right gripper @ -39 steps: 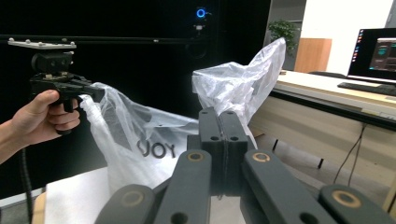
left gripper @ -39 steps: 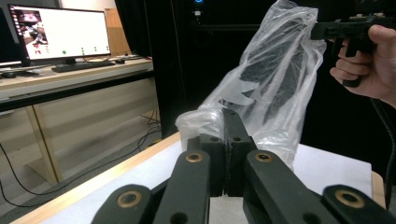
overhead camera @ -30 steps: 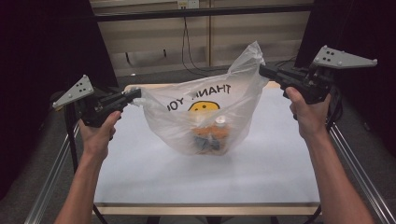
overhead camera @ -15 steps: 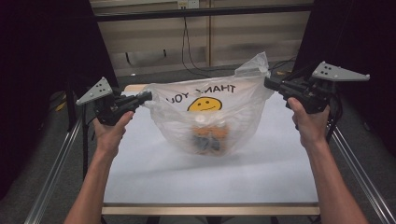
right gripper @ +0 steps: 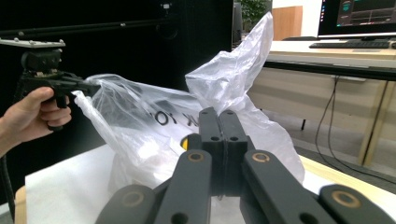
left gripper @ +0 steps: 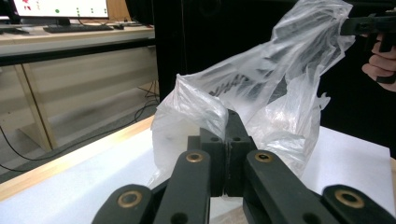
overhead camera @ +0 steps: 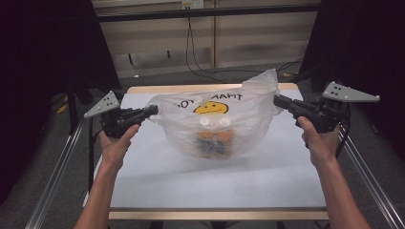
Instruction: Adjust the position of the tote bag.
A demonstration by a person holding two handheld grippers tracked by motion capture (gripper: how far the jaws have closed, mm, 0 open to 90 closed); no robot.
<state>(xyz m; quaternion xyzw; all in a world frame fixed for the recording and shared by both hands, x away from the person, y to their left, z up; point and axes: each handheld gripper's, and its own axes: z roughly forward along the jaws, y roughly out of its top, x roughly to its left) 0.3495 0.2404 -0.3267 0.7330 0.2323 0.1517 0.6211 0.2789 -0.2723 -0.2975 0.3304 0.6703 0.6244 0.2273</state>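
A clear plastic bag (overhead camera: 215,121) with a yellow smiley face and mirrored black lettering hangs stretched between both grippers, its bottom on or just above the white table (overhead camera: 191,179). Orange and dark items (overhead camera: 215,140) lie blurred inside it. My left gripper (overhead camera: 154,110) is shut on the bag's left handle, and my right gripper (overhead camera: 277,100) is shut on the right handle. In the left gripper view the shut jaws (left gripper: 227,121) pinch the bag's film (left gripper: 261,88). The right gripper view has the jaws (right gripper: 218,116) closed on the bag (right gripper: 154,126), with the other gripper (right gripper: 60,81) beyond it.
The table has a wooden rim (overhead camera: 210,88) and metal rails (overhead camera: 57,176) along both sides. Cables (overhead camera: 191,52) trail on the floor behind it. A desk with monitors (right gripper: 357,14) stands farther off.
Both hands have come down, and the left one has shifted to the right. The bag has sunk with them, and its bottom now sits low by the table.
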